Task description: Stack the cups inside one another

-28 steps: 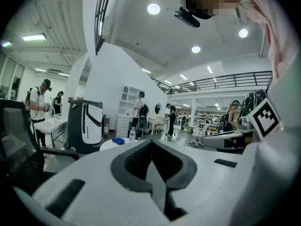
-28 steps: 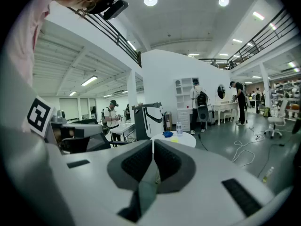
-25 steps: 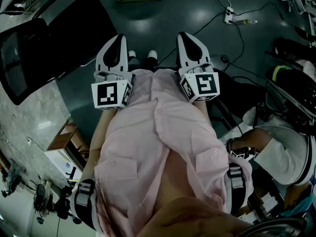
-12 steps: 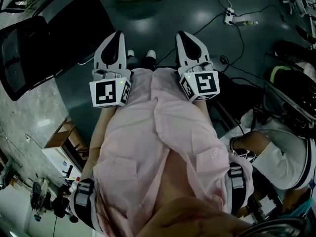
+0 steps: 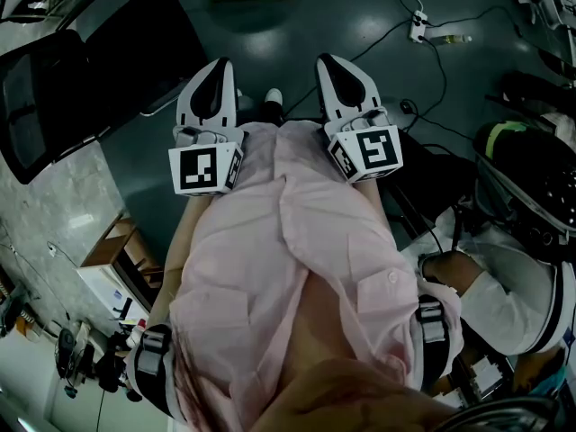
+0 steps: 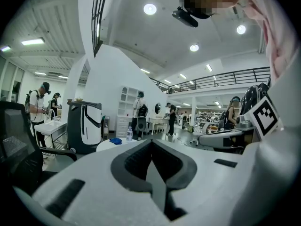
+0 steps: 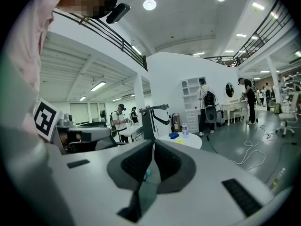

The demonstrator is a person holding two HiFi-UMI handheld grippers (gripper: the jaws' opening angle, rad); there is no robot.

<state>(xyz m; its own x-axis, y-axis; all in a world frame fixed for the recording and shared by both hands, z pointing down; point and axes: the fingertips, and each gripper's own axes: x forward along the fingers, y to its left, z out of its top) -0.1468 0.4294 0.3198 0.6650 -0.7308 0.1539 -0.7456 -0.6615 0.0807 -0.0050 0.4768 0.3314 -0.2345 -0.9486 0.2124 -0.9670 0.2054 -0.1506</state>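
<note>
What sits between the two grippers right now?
Head view: between the left gripper and right gripper, only the person's pink shirt, a shoe and floor.

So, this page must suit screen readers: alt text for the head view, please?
Two handheld grippers, left gripper and right gripper, are held side by side with jaws shut and empty, against a pink shirt above a dark floor. Another person is at the right.
</note>
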